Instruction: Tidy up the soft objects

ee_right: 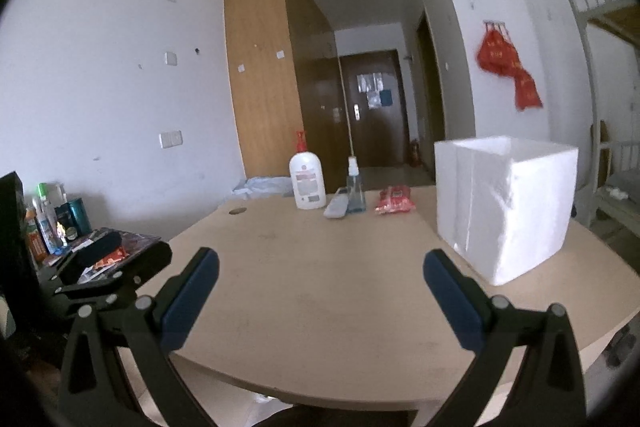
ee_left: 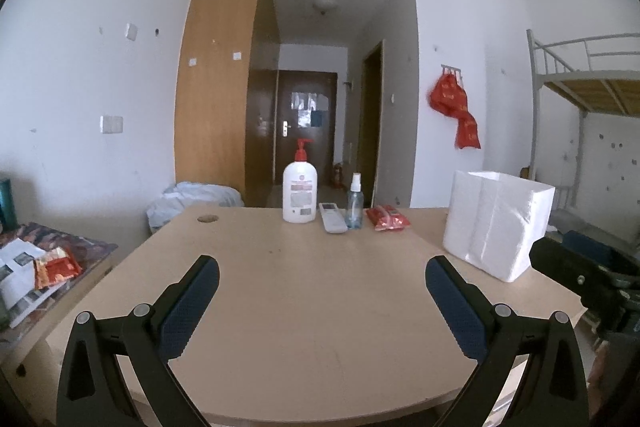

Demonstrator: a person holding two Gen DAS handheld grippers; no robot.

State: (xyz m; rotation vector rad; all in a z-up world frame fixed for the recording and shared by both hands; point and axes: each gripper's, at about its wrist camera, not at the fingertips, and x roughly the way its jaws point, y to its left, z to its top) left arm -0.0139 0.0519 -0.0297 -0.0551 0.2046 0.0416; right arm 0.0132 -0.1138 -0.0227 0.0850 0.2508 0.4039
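A red soft packet [ee_left: 387, 217] [ee_right: 394, 200] lies at the far side of the beige desk [ee_left: 304, 287] [ee_right: 312, 267], right of the bottles. A white foam box [ee_left: 498, 219] [ee_right: 505, 205] stands open-topped on the desk's right side. My left gripper [ee_left: 322, 283] hovers over the near part of the desk, open and empty. My right gripper [ee_right: 320, 279] is also open and empty, with the box just right of its right finger. The right gripper's black body [ee_left: 580, 267] shows at the right edge of the left wrist view, and the left gripper's body [ee_right: 116, 267] shows at the left of the right wrist view.
A white pump bottle [ee_left: 299, 187] [ee_right: 307, 183], a grey remote [ee_left: 333, 217] [ee_right: 337, 207] and a small spray bottle [ee_left: 354, 203] [ee_right: 355, 189] stand in a row at the desk's far edge. A side surface [ee_left: 48, 267] at left holds papers and a red-orange packet [ee_left: 56, 267]. A bunk bed [ee_left: 580, 87] stands at right.
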